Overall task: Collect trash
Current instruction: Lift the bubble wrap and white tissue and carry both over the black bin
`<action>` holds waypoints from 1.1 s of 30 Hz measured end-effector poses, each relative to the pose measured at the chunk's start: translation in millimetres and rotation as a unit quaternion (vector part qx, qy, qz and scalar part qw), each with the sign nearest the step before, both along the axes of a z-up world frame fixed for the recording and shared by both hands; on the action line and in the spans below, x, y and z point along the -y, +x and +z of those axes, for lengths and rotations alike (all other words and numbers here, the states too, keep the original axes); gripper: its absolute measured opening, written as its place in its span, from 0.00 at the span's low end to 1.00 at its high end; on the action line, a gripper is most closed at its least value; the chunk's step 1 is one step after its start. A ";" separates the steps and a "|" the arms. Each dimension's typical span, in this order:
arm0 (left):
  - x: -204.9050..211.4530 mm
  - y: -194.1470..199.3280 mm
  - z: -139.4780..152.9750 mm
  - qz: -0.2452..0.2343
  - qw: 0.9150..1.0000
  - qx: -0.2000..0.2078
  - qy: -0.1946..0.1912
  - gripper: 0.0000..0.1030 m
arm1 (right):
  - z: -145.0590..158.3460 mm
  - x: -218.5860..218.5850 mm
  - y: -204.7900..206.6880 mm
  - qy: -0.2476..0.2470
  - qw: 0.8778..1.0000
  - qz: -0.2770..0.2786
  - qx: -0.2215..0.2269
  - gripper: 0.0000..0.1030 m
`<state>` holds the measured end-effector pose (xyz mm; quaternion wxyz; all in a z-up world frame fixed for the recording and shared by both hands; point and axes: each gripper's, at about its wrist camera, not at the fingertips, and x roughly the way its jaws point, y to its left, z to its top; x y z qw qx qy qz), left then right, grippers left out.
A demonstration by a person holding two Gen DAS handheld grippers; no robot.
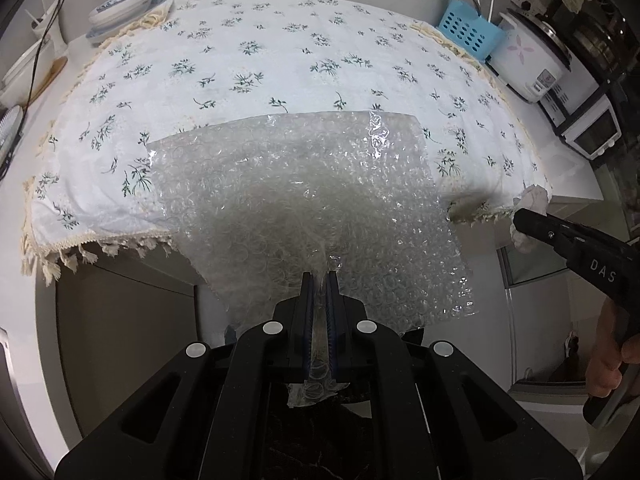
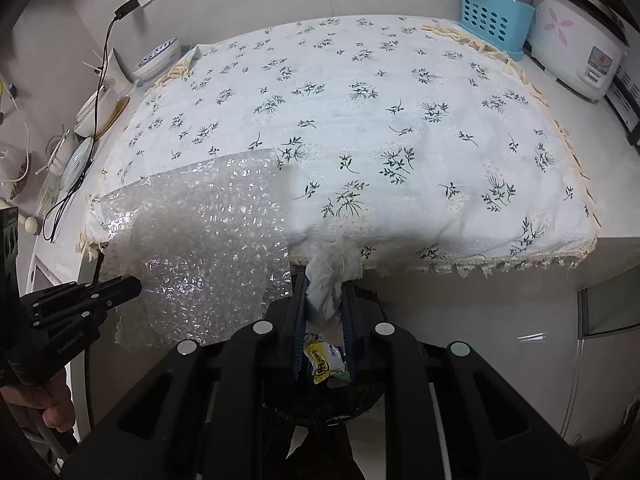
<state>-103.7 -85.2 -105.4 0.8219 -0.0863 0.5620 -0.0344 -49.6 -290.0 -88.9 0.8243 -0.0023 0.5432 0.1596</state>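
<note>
A: Left gripper (image 1: 320, 276): jaws closed on one edge of the bubble wrap sheet (image 1: 304, 200). Position of sheet?

B: Bubble wrap sheet: far part lying flat on the floral tablecloth (image 1: 280, 60), near part hanging past the fringed front edge of the table toward the gripper. A short tail of it shows behind the pads.

A: Right gripper (image 2: 324, 280): jaws clamped on a crumpled white tissue (image 2: 332, 272). Location?

B: Crumpled white tissue: bunched between the two fingers, sticking out past their tips, just at the front edge of the tablecloth, to the right of the bubble wrap. Below it, between the same fingers, sits a yellow wrapper (image 2: 324, 360); whether the pads press on it I cannot tell.

A: Background items?

B: Blue perforated basket (image 2: 494, 20) at the far right corner, with sticks standing in it. White rice cooker (image 2: 576, 48) beside the basket. Stacked blue-and-white bowls (image 1: 120, 8) at the far left corner. Black cable (image 2: 104, 80) plugged into the wall socket.
</note>
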 end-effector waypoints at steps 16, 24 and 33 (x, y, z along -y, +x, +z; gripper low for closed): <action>19.4 -33.7 -69.5 -0.023 0.998 -0.052 0.015 0.05 | -70.9 15.5 -30.4 -0.007 0.998 0.001 -0.060 0.15; 27.0 -40.8 -111.0 -0.028 0.997 -0.067 0.024 0.05 | -108.1 13.4 -38.4 -0.018 0.996 0.009 -0.082 0.15; 29.5 -39.9 -141.2 -0.024 0.996 -0.082 0.020 0.05 | -136.1 10.0 -41.4 -0.013 0.995 0.016 -0.102 0.15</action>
